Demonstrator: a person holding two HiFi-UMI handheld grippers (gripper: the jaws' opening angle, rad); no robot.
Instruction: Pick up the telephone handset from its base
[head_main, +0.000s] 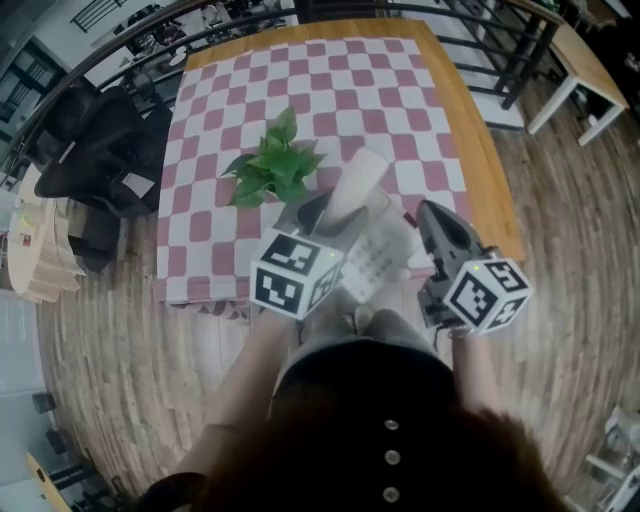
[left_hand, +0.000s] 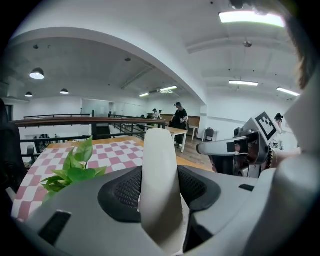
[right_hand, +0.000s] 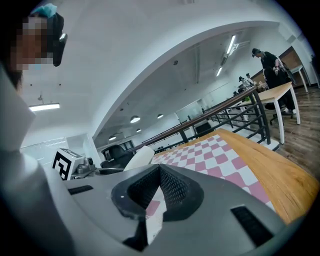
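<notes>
The white telephone handset is clamped between the jaws of my left gripper and sticks out ahead of them, raised over the table. In the left gripper view it stands upright as a white bar between the dark pads, with the left gripper shut on it. The telephone base, white with a keypad, sits between the two grippers at the table's near edge. My right gripper is at its right side. In the right gripper view a thin white edge shows between the closed jaws of the right gripper.
A green potted plant stands on the pink-and-white checked cloth just beyond the handset. The wooden table edge runs along the right. A black chair is at the left, with a railing behind. People stand far off.
</notes>
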